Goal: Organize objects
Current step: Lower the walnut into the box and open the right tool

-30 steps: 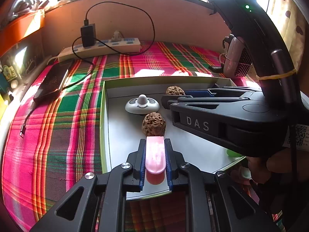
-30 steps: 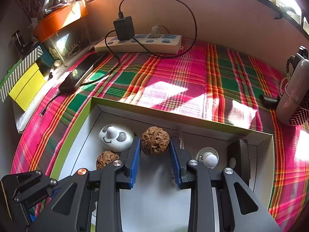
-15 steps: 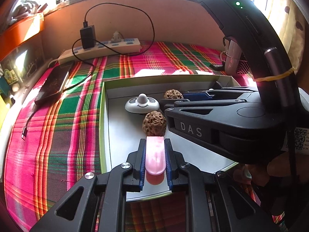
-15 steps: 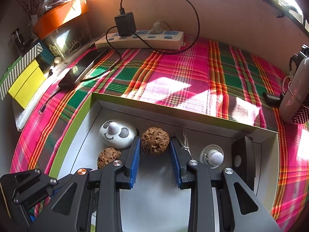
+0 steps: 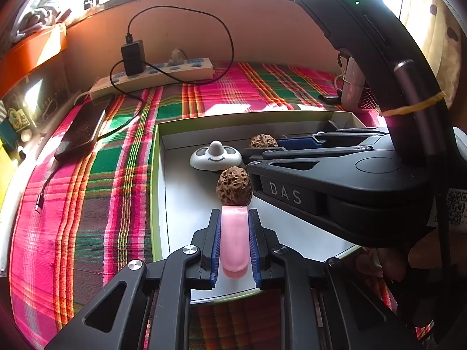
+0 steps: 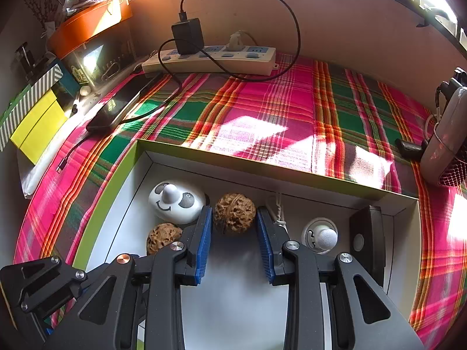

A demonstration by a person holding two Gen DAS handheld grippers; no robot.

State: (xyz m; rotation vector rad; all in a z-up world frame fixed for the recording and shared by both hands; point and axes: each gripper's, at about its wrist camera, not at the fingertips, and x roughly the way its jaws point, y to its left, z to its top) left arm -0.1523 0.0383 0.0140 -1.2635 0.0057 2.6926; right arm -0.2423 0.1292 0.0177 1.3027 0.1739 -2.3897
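A shallow white box with a green rim (image 6: 137, 148) (image 5: 157, 157) lies on the plaid cloth. In it are a white panda-face gadget (image 6: 175, 205) (image 5: 215, 157), two walnuts (image 6: 235, 213) (image 6: 163, 237) and a white round knob piece (image 6: 321, 236). My left gripper (image 5: 234, 214) is shut on a pink oblong object (image 5: 234, 239) just behind the near walnut (image 5: 233, 186). My right gripper (image 6: 233, 218) is open, its jaws on either side of the far walnut (image 5: 262, 141), apart from it.
A black box (image 6: 366, 236) stands at the box's right end. A power strip (image 6: 210, 61) with a black charger lies at the back, a phone (image 6: 122, 105) at the left, a pink fan (image 6: 446, 137) at the right.
The right gripper has slid a little forward around the far walnut. The left gripper holds still with the pink object.
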